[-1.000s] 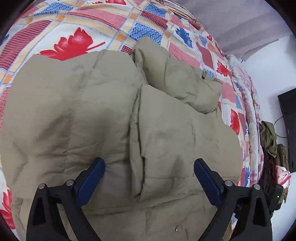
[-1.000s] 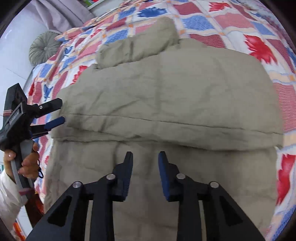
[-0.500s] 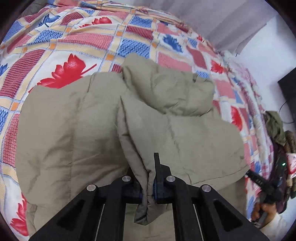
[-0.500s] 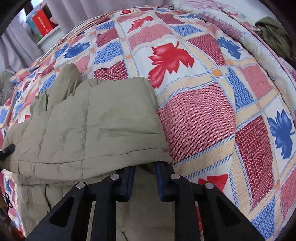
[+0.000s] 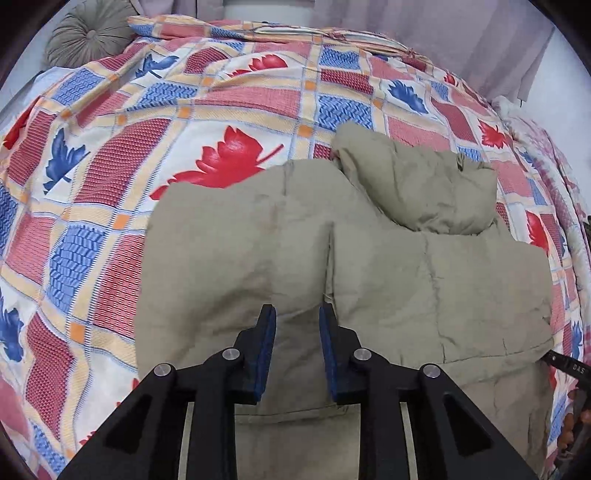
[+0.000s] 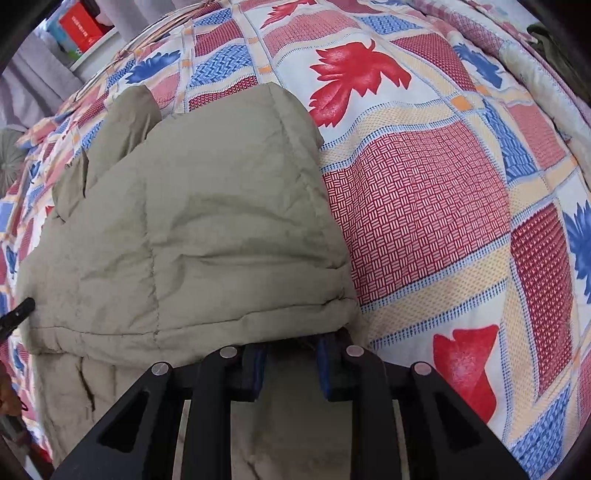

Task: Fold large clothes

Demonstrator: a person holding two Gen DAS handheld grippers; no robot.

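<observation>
**Jacket folded in at the sides, lengthwise fold still to come**

The khaki padded jacket [image 5: 369, 266] lies flat across the middle of the bed, its hood [image 5: 417, 192] bunched at the far end and both side panels turned in so that they meet along a seam-like line down the centre. From my right camera the nearer folded edge forms a thick roll just ahead of the fingers, with a lower layer of the jacket spreading out beneath.

My left gripper [image 5: 297, 347] hovers over the centre line; its blue-padded fingers stand slightly parted with only a dip of fabric between them, not pinching anything that I can see. On my right gripper [image 6: 290, 363] the fingers are likewise a little apart, their tips tucked under the rolled edge; I cannot tell whether they have any cloth in them.

I judge the side folds done and the next fold, hem toward hood, about to start. That calls for both grippers to pinch the near edge through all layers and carry it evenly forward, since the puffy filling will likely spring open.

Around the jacket is the patchwork quilt [image 5: 229, 110] with red and blue leaves, and a round grey cushion [image 5: 88, 33] at the bed's far corner.
</observation>
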